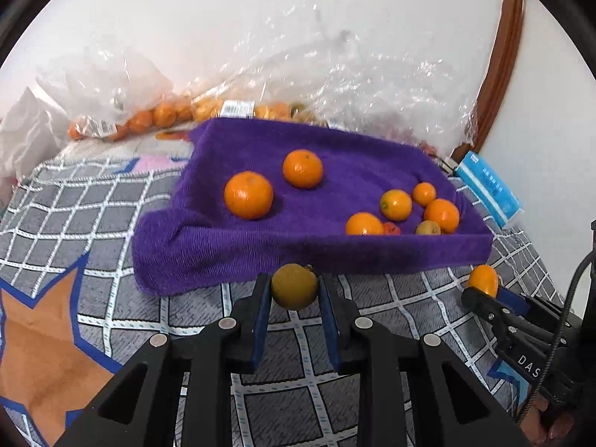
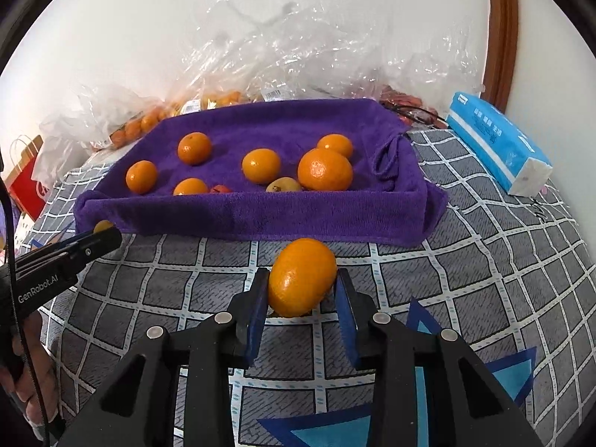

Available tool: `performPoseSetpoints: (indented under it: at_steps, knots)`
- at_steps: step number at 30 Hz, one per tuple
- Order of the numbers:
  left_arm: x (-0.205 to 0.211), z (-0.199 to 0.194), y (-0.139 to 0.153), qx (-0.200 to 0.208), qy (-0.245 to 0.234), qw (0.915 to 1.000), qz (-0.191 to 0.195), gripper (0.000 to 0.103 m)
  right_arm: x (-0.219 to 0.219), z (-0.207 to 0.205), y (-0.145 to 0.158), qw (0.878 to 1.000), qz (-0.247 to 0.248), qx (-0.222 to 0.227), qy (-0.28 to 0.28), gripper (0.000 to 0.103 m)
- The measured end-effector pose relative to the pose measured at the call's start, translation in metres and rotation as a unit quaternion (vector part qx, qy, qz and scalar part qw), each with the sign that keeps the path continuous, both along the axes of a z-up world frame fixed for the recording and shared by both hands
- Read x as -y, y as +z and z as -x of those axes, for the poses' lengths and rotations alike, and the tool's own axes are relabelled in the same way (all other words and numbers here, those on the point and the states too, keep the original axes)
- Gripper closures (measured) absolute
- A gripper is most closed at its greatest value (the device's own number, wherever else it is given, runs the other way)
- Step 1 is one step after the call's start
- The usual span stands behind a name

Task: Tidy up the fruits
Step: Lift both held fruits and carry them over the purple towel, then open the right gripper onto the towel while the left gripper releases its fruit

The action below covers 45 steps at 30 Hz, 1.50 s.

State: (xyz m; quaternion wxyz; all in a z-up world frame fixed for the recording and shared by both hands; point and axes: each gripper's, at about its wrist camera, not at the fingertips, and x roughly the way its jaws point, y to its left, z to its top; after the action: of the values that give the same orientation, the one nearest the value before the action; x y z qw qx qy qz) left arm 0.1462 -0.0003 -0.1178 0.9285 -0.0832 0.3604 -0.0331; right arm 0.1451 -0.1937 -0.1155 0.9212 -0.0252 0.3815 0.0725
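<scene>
Left gripper (image 1: 294,290) clamped on brown fruit (image 1: 294,287); right gripper (image 2: 302,290) clamped on orange (image 2: 302,277). Advise lifting both clear of tray (image 2: 238,216) wall before releasing gently inside.

A bed (image 2: 503,272) covered in a grey checked sheet with orange and blue star shapes carries everything. A tray draped in a purple towel (image 2: 260,216) sits toward its far edge, with a blue tissue pack (image 2: 495,145) near the far right corner. Clear plastic bags (image 1: 156,115), apparently holding small oranges, lie along the far edge.
</scene>
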Motion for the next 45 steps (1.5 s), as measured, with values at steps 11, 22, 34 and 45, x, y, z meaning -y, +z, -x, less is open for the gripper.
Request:
performPoseSetpoints:
  at_steps: [11,22,34,45]
  knots:
    - [-0.005,0.004,0.007,-0.003,0.004,0.9999,-0.012,0.079,-0.005,0.005,0.008,1.0,-0.004,0.004,0.006,0.068]
    - [-0.042,-0.003,0.046,-0.003,0.049,0.9985,0.025,0.079,-0.02,-0.007,0.054,0.999,-0.004,0.051,0.019,0.068]
    - [-0.049,-0.047,0.067,0.018,0.073,0.9965,0.037,0.079,-0.036,-0.054,0.092,0.996,-0.039,0.082,0.018,0.068]
    - [-0.051,-0.063,0.034,0.012,0.074,0.9956,0.057,0.079,-0.022,-0.089,0.061,0.998,-0.047,0.051,0.006,0.068]
